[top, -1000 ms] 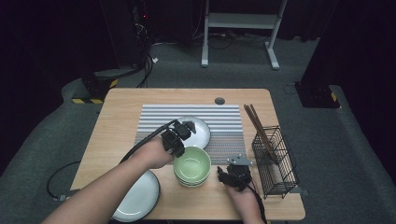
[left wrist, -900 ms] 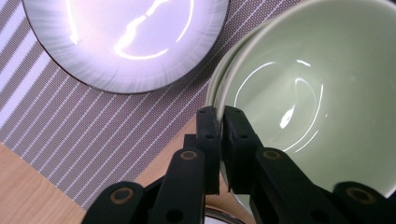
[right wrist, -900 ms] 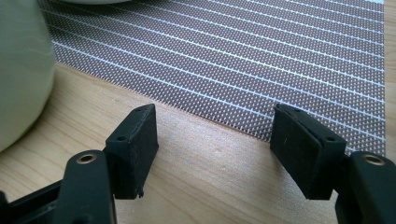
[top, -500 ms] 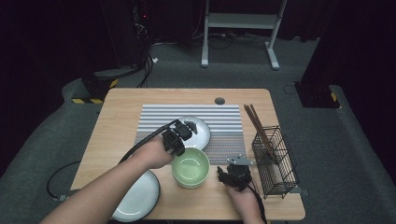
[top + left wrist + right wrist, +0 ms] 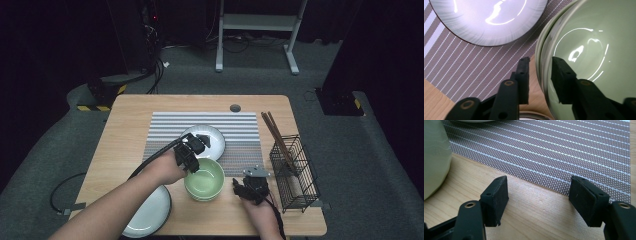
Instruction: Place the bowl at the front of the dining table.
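Green glossy ceramic bowl (image 5: 204, 179) lower centre on wooden desk (image 5: 130, 125); left claw (image 5: 539, 75) just opening, astride its rim, pads clear. Right claw (image 5: 539, 195) apart, nothing between.

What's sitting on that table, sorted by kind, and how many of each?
Green bowls, nested: 2
White dish on the mat: 1
White plate: 1
Striped mat: 1
Wire basket: 1
Chopsticks: 2
Total: 8
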### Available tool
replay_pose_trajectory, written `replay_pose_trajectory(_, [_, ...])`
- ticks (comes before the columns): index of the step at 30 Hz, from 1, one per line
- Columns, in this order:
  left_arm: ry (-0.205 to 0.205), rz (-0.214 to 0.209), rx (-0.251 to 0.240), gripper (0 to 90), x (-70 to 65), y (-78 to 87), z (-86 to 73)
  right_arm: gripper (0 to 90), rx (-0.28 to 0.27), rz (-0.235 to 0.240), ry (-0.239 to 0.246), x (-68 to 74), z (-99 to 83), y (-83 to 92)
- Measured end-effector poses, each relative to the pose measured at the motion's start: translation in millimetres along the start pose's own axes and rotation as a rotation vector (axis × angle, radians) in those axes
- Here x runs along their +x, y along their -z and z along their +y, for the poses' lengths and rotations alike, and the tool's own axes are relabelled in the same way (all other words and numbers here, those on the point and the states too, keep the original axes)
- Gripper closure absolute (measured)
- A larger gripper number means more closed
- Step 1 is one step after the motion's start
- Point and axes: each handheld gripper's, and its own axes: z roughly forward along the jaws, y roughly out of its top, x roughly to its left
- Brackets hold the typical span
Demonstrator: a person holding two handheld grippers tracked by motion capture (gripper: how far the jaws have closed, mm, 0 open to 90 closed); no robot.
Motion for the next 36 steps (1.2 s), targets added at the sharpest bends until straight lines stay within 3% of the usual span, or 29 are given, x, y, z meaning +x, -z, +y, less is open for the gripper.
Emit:
replay_pose_trajectory(5, [-0.01,0.005,0.003,77.8,-1.5,-1.0,0.9,31.4,-0.001,0.002,-0.001,-0.2,0.0,-0.1])
replay_pose_trajectory(15, [0.009,-0.013,-0.019,81.5,1.9,5.6,0.3,31.4,-0.001,0.001,-0.002,-0.1,0.0,0.0])
replay_pose_trajectory(23, [-0.016,0.021,-0.04,83.3,-1.7,10.7,1.5,31.3,0.0,0.003,-0.001,-0.3,0.0,0.0])
replay_pose_trajectory(25, [-0.005,0.003,-0.046,85.7,-1.2,13.7,1.5,31.3,0.0,0.003,-0.003,-0.5,-0.1,0.1])
replay_pose_trajectory(36, [0.008,-0.006,-0.079,85.7,-0.3,12.9,-3.3,31.2,-0.002,0.01,-0.007,-1.2,-0.1,0.2])
